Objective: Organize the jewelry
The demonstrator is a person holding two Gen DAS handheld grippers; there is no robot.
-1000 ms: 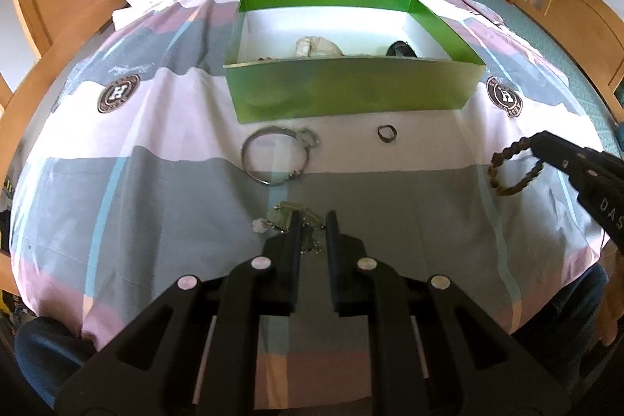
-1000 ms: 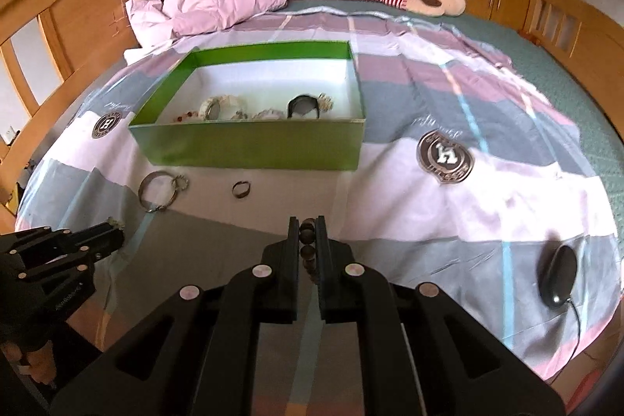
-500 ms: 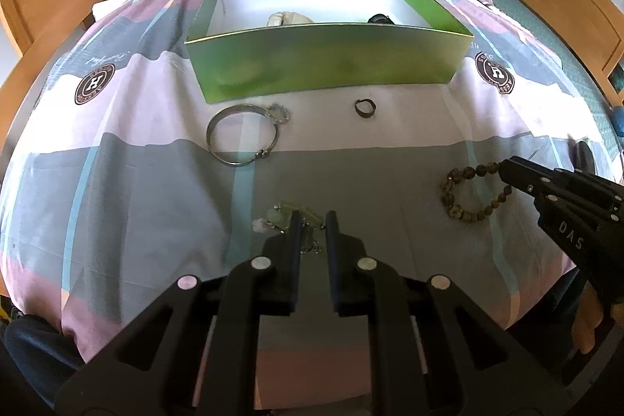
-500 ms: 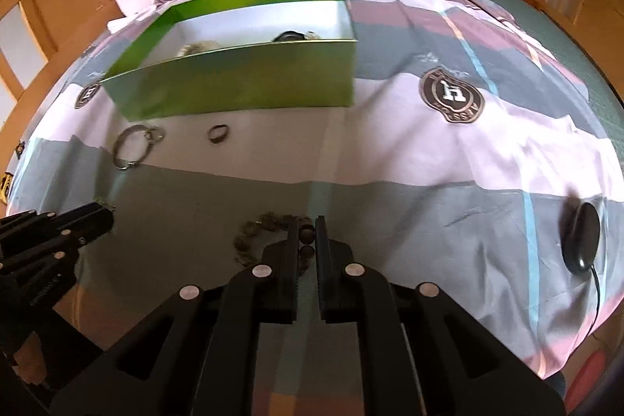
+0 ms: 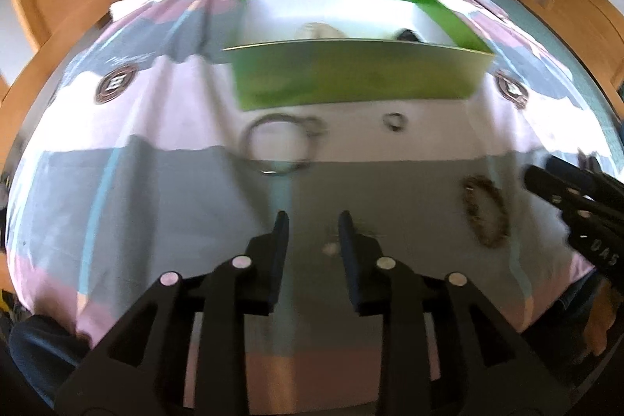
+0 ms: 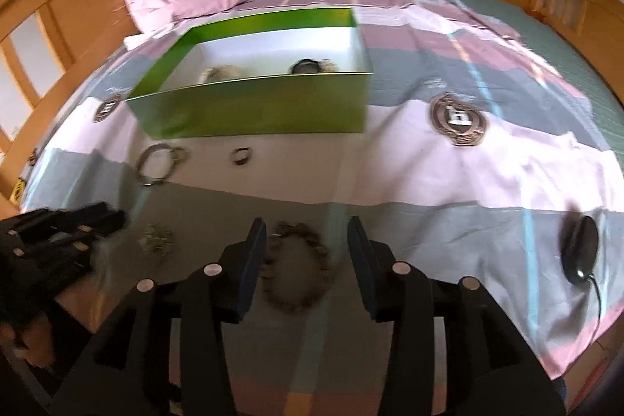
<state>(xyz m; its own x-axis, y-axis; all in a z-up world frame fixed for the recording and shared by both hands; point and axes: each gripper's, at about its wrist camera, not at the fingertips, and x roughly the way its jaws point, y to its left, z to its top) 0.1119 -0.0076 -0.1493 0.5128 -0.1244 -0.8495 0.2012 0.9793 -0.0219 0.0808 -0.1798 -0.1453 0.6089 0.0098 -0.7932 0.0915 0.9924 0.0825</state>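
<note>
Lying loose on the bedspread (image 6: 487, 158), the bead bracelet (image 6: 296, 268) sits between the right gripper (image 6: 308, 232) jaws, which have just been opening and no longer pinch it. The left gripper (image 5: 312, 225) has opened too, letting its small trinket (image 5: 331, 246) drop. A moment ago both were pinched shut on these. Neither piece went into the green box (image 6: 253, 112), so both seem to have been laid out, not packed.

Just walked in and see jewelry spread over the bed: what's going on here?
A person is sorting jewelry with two handheld grippers. The right gripper has just been opening, its jaws either side of a beaded bracelet lying on the bedspread. The left gripper has just been opening too, over a small tangled piece. The green box holds some items already.
</note>
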